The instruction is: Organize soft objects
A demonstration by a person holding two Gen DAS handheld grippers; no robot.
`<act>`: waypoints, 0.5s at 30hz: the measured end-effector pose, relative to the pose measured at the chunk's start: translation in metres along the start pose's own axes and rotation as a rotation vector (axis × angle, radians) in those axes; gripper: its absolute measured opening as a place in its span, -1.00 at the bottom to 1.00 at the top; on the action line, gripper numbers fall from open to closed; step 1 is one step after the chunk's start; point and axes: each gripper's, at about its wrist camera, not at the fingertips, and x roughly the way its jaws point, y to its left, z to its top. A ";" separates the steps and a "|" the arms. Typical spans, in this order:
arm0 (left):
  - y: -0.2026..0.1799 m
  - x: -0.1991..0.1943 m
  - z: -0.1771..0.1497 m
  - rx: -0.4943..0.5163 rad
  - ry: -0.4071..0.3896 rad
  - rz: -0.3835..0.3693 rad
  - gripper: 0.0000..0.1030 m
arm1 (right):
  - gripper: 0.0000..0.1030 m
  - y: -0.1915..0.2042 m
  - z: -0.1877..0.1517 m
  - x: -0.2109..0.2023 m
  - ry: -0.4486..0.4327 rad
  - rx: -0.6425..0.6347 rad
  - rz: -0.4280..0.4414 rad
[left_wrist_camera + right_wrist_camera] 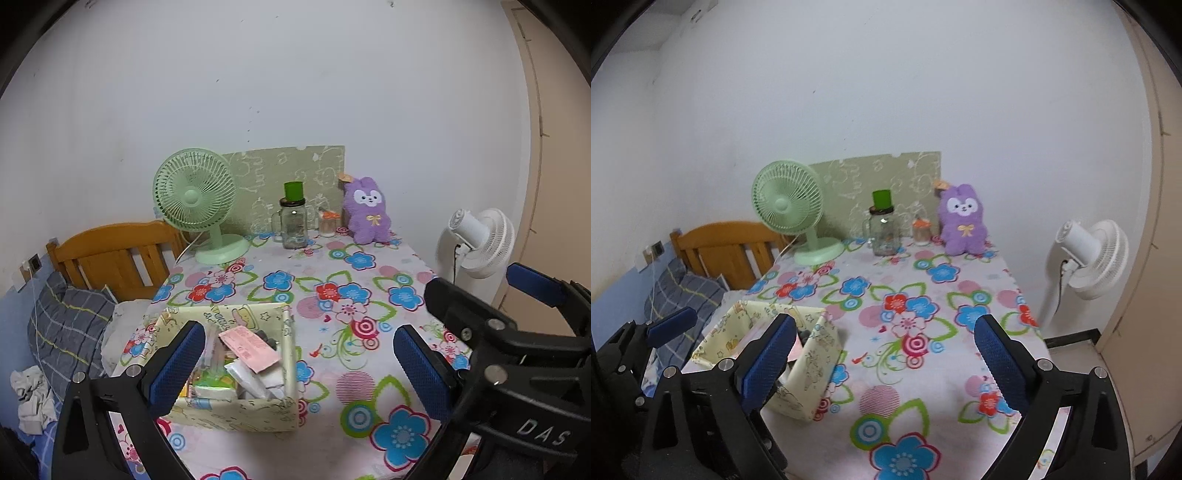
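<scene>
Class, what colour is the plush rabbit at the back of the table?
Purple, with a white face and a yellow bow: plush rabbit. Clearest in the left wrist view.

The table (923, 369) has a loud flowery cloth on it. Take the glass jar (884, 236) at the back as the marker: mint desk fan (788, 206) off to its left, small cup (921, 232) just right of it, purple plush bunny (962, 221) further right. The yellow fabric box (236, 365) of packets sits well in front, toward the left edge.
</scene>
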 end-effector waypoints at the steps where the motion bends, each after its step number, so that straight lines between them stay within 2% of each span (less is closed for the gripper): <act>1: -0.002 -0.002 0.000 0.002 -0.002 -0.001 0.99 | 0.92 -0.003 0.000 -0.004 -0.005 0.001 -0.007; 15: -0.020 -0.031 -0.001 0.007 -0.040 -0.012 0.99 | 0.95 -0.033 -0.007 -0.054 -0.081 0.012 -0.085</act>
